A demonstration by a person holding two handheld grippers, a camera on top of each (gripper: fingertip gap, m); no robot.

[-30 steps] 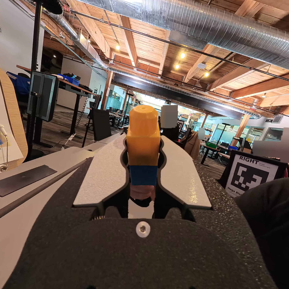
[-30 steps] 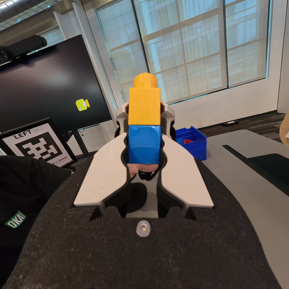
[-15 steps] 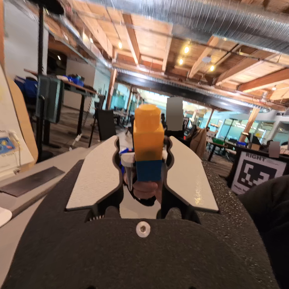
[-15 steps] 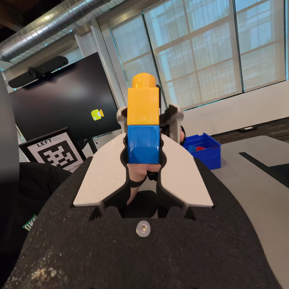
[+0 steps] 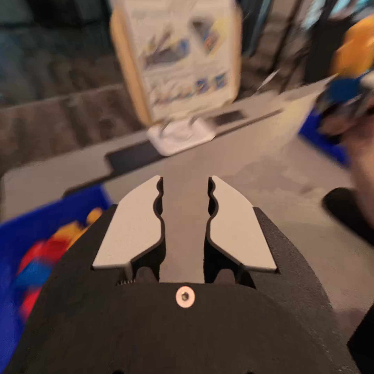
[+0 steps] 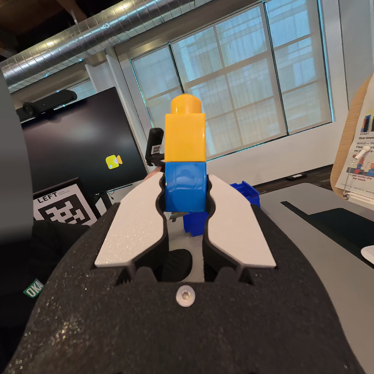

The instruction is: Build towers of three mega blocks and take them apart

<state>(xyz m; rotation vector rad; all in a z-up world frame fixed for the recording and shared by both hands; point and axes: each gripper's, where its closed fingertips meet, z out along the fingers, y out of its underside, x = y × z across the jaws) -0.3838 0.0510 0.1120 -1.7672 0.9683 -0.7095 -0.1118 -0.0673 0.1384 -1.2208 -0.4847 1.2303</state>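
Left wrist view, left gripper (image 5: 185,178): jaws apart, nothing between them; only the bare grey table (image 5: 253,182) shows through the gap. The picture is heavily blurred.
Left wrist view, fingers (image 5: 133,224): pale plates with wavy black inner edges; they touch no block.
Left wrist view, blue bin (image 5: 32,228): near left, partly hidden by the gripper body; holds loose blocks (image 5: 40,263) in red, blue and orange, too blurred to count.
Left wrist view, far side: a wood-edged instruction board (image 5: 178,60) stands upright on a white base at the table's far edge.
Left wrist view, far right: a blurred orange and blue shape held up above the table; detail cannot be made out.

Right wrist view, right gripper (image 6: 185,182): jaws clamped on the blue block (image 6: 185,188), one finger pressed against each side of it.
Right wrist view, tower: orange block (image 6: 185,137) sits upright on the blue block, stud on top; two blocks stacked, held above the table.
Right wrist view, second blue bin (image 6: 244,194): on the table beyond the fingers, partly hidden behind the blue block.
Right wrist view, left side: a framed marker card (image 6: 60,206) stands near a dark sleeve (image 6: 30,253); a large dark screen (image 6: 77,145) behind it.
Right wrist view, far left of tower: a small black camera (image 6: 154,143) on a mount, just behind the orange block.
Right wrist view, far right: the edge of the instruction board.
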